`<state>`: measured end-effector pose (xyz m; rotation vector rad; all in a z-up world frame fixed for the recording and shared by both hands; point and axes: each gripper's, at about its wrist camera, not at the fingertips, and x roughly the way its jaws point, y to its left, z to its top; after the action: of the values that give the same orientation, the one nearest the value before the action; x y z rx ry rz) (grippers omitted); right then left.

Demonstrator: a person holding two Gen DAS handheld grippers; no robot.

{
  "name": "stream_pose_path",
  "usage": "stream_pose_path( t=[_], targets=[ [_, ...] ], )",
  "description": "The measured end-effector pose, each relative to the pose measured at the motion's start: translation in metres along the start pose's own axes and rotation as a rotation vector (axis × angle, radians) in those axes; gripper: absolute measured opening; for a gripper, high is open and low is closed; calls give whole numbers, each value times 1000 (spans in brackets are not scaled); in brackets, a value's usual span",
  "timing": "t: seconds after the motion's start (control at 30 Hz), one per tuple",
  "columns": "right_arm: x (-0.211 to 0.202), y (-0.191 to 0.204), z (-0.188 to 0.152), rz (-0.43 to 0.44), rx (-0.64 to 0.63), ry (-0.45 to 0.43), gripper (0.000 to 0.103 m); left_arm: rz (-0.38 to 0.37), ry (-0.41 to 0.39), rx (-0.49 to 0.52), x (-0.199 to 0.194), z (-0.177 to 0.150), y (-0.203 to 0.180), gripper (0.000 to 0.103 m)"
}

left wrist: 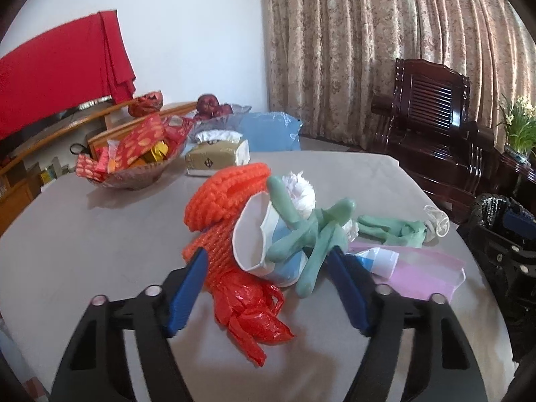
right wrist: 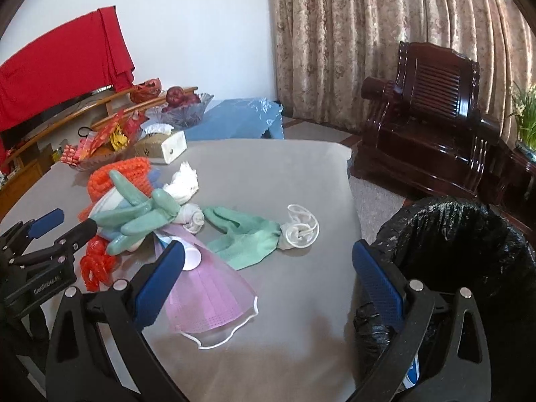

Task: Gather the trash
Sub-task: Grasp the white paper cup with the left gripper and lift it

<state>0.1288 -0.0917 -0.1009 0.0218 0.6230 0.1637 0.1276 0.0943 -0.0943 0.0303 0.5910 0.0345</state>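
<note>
left tongs (left wrist: 266, 293) open round paper cup (left wrist: 264, 244) | right tongs (right wrist: 268, 284) open

table (right wrist: 268, 174): bears the trash heap, with a tissue box (right wrist: 160, 147) and snack bowl (right wrist: 100, 157) at its far left
net (left wrist: 227, 194): leftmost in the heap
cup (left wrist: 258, 244): just right of the net, glove (left wrist: 301, 234) draped over it
mask (right wrist: 211, 301): nearest, before a cloth (right wrist: 244, 238)
bin (right wrist: 469, 268): right of the table
armchair (right wrist: 432, 124): behind the bin
</note>
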Motion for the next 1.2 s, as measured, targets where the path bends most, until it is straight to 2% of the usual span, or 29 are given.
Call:
stream_pose_path(
  t=[0.23,0.33,0.37,0.5,0.77,0.93,1.0,1.07,1.17,1.2],
  targets=[
    [5,1,0,-10,-20,8,96,-19,46,-15,29,3,-1,62],
    [6,-1,1,-16,-21,12,96,-18,53,-12,35,4,-4,43],
    [6,-1,0,-17,-22,13,96,-25,61,-13,36,4,-4,31],
    [6,-1,0,-20,-23,13,96,-26,60,-41,28,5,-1,21],
    [1,-1,2,-15,-22,-1,96,-45,28,-87,-14,6,5,20],
    [-4,0,1,-11,-25,-7,96,-62,58,-112,-34,-3,8,20],
    [-3,2,-1,-7,-29,-1,96,-65,91,-81,-31,-12,5,31],
    [-4,3,-3,-4,-33,5,96,-77,114,-77,-28,-20,6,34],
    [-6,6,-4,-2,-45,8,96,-85,135,-72,-24,-27,3,48],
    [-6,7,-5,-1,-47,8,96,-83,138,-69,-23,-29,3,50]
  ],
)
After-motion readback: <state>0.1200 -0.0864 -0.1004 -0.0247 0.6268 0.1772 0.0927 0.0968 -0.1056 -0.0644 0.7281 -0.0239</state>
